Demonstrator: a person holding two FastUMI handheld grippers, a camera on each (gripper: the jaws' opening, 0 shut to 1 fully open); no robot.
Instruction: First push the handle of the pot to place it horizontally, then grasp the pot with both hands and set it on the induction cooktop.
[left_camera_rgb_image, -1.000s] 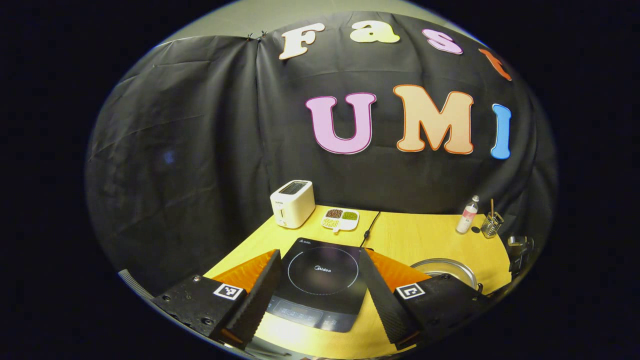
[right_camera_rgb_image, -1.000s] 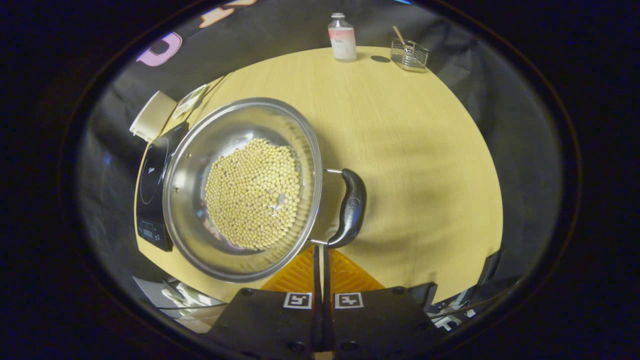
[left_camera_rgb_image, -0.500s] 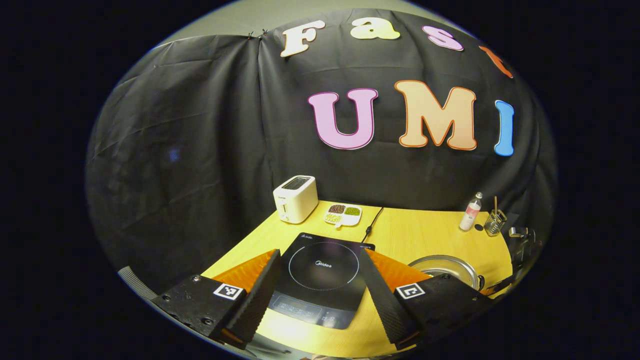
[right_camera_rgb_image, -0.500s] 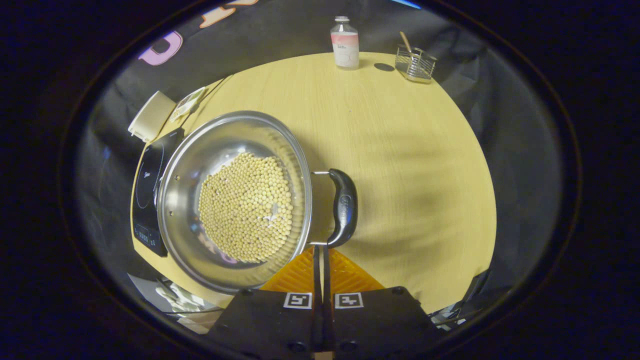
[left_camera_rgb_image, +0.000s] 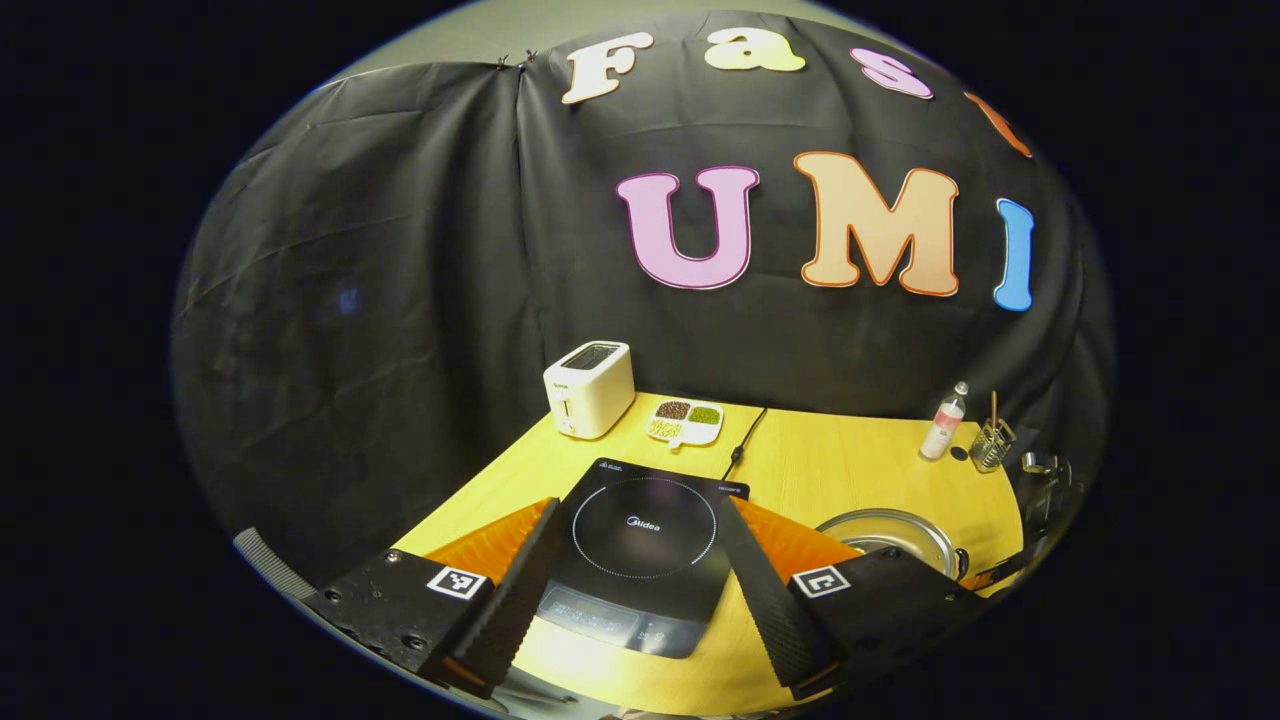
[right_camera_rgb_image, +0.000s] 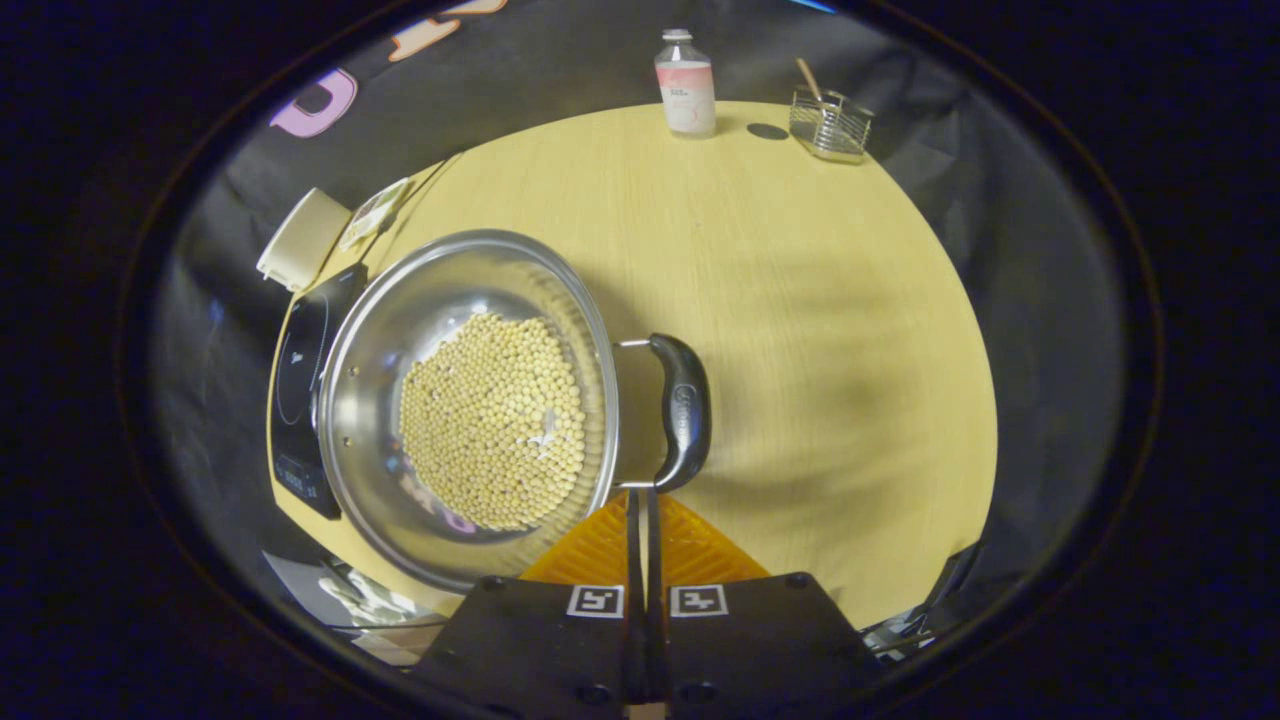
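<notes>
A steel pot (right_camera_rgb_image: 380, 350) holding pale beans (right_camera_rgb_image: 492, 418) stands on the yellow table, right of the black induction cooktop (right_camera_rgb_image: 295, 400). Its black side handle (right_camera_rgb_image: 685, 410) points away from the cooktop. My right gripper (right_camera_rgb_image: 640, 492) is shut with nothing between its fingers, and its tips touch the near end of that handle. In the left gripper view, my left gripper (left_camera_rgb_image: 640, 510) is open and hovers over the near edge of the cooktop (left_camera_rgb_image: 640, 535). The pot's rim (left_camera_rgb_image: 885, 525) shows to its right.
Along the table's back stand a white toaster (left_camera_rgb_image: 588, 388), a divided dish of beans (left_camera_rgb_image: 684, 421), a small bottle (right_camera_rgb_image: 685, 82) and a wire basket (right_camera_rgb_image: 828, 122). The cooktop's cable (left_camera_rgb_image: 742, 448) runs toward the back. Bare tabletop (right_camera_rgb_image: 800, 330) stretches right of the pot.
In the right gripper view the pot and its handle have drifted a little left and look slightly smaller. The left gripper view has shifted slightly, and the cooktop sits a bit farther off.
</notes>
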